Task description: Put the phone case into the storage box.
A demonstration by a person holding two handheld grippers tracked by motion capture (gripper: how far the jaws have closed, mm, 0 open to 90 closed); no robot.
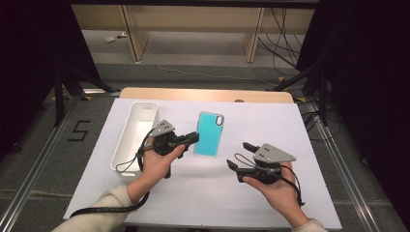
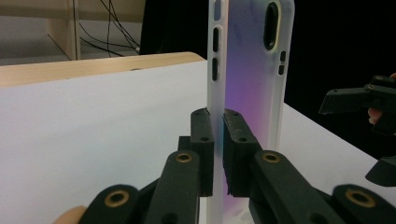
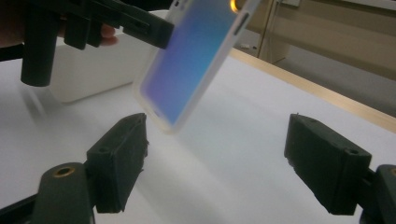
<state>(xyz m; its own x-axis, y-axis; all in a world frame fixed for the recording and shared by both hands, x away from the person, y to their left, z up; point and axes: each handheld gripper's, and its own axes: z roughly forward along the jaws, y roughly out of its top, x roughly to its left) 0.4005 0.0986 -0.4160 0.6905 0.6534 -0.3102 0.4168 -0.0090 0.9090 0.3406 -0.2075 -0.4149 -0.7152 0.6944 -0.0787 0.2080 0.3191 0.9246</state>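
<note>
A teal phone case (image 1: 209,134) with a pale frosted rim is lifted off the white table sheet (image 1: 203,193). My left gripper (image 1: 196,138) is shut on its side edge. In the left gripper view the two black pads pinch the case (image 2: 247,70) by its rim, just at the left gripper (image 2: 218,122) tips. My right gripper (image 1: 239,155) is to the right of the case, open, with nothing between its pads. In the right gripper view the case (image 3: 191,60) hangs tilted above and ahead of the wide-apart jaws of the right gripper (image 3: 219,154).
A long white bin (image 1: 126,130) lies on the left part of the sheet, close beside the left hand, and it appears behind the case as the white bin (image 3: 88,74). A wooden table edge (image 1: 203,94) runs along the far side. Dark stands and cables flank the table.
</note>
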